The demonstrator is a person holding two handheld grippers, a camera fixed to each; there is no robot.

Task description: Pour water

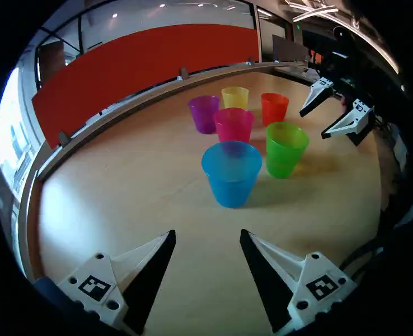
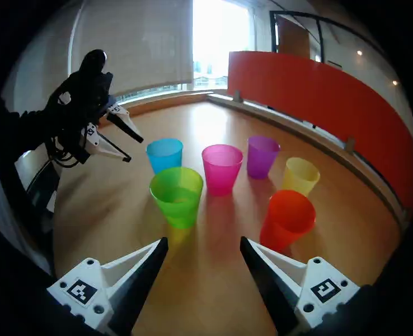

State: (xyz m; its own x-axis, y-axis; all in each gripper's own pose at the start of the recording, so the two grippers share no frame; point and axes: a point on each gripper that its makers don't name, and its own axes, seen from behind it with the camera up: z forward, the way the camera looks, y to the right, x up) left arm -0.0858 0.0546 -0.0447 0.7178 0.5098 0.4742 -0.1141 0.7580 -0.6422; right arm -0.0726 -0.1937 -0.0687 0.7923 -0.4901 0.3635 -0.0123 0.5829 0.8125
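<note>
Left gripper (image 1: 207,232), spread and empty, has the upright blue cup (image 1: 231,179) straight ahead and nearest on the table (image 1: 122,185), while the right gripper (image 2: 203,239), likewise spread, aims between green cup (image 2: 177,196) and orange cup (image 2: 286,221).

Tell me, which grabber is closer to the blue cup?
Left. The left gripper faces the blue cup, just ahead of its fingers. The right gripper is farther off, with the green cup in between.
</note>
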